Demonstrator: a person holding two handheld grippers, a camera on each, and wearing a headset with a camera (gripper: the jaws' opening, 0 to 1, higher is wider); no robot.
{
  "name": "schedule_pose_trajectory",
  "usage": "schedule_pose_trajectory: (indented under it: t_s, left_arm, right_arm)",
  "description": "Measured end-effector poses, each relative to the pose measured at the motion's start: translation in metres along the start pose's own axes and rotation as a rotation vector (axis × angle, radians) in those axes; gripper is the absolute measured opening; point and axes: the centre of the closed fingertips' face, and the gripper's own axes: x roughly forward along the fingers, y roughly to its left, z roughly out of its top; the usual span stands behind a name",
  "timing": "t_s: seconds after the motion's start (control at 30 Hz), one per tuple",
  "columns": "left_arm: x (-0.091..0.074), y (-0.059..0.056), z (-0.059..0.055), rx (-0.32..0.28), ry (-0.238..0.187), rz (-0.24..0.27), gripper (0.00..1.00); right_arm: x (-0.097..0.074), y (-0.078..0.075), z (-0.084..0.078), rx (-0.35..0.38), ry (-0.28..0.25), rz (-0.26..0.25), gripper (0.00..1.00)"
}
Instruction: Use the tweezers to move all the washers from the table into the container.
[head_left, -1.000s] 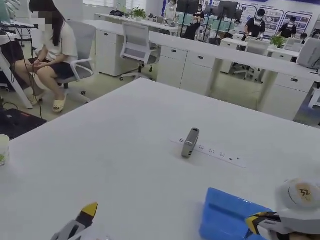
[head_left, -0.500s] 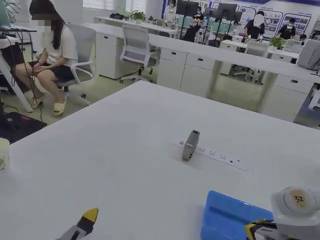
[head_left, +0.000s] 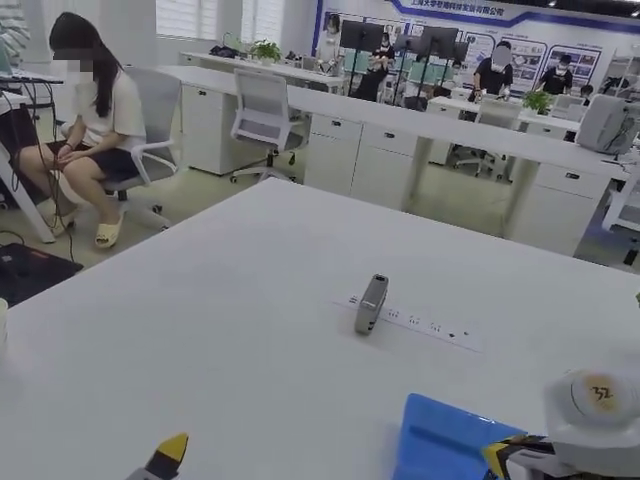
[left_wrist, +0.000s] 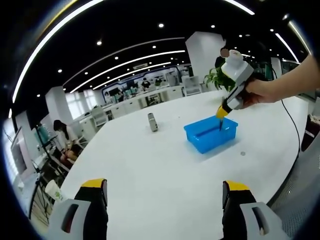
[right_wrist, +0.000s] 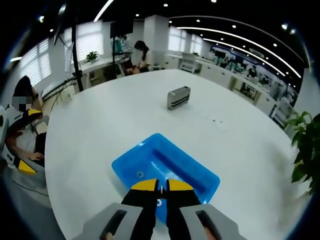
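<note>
The blue container (head_left: 448, 442) sits on the white table near the front right. My right gripper (right_wrist: 160, 186) hovers just above it, jaws nearly together on thin dark tweezers (left_wrist: 220, 123) that point down into the container (left_wrist: 210, 134). Two washers (right_wrist: 140, 174) lie on the container's floor (right_wrist: 175, 167). One more washer (left_wrist: 243, 153) lies on the table beside the container. My left gripper (left_wrist: 164, 192) is held back from the container with its jaws wide apart and nothing between them. One yellow tip of the left gripper (head_left: 172, 447) shows at the bottom of the head view.
A small grey device (head_left: 371, 303) stands on a white power strip (head_left: 425, 326) in the middle of the table (head_left: 250, 300). A potted plant (right_wrist: 305, 150) is at the table's far side. Office chairs, desks and a seated person lie beyond the table.
The head camera has tipped, so the whole picture shifted down a little. Both grippers stay at the bottom of the view, and the container has not moved.
</note>
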Motion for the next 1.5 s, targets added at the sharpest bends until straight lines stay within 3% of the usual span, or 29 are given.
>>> schedule_pose_trajectory:
  t_s: [0.2,0.4,0.63,0.87,1.3,1.5]
  left_arm:
    - [0.0,-0.002,0.0,0.008,0.0,-0.007,0.98]
    - [0.0,-0.003,0.0,0.011,0.003,-0.012,0.98]
    - [0.0,-0.003,-0.001,0.018,0.007,-0.012,0.98]
    - [0.001,-0.003,-0.002,0.022,0.011,-0.008,0.98]
    - [0.001,-0.003,-0.002,0.032,0.015,-0.004,0.98]
    - [0.001,-0.003,-0.003,0.043,0.02,-0.005,0.97]
  right_arm:
    - [-0.028,0.005,0.016,0.0,-0.079,0.008,0.02]
    - [-0.047,0.013,0.016,0.016,-0.123,0.03,0.02]
    - [-0.051,0.035,-0.012,0.001,-0.085,0.061,0.02]
    - [-0.048,0.051,-0.042,0.04,-0.041,0.091,0.02]
    - [-0.04,0.059,-0.07,0.075,0.021,0.103,0.02]
    - [-0.033,0.058,-0.078,0.047,0.056,0.085,0.02]
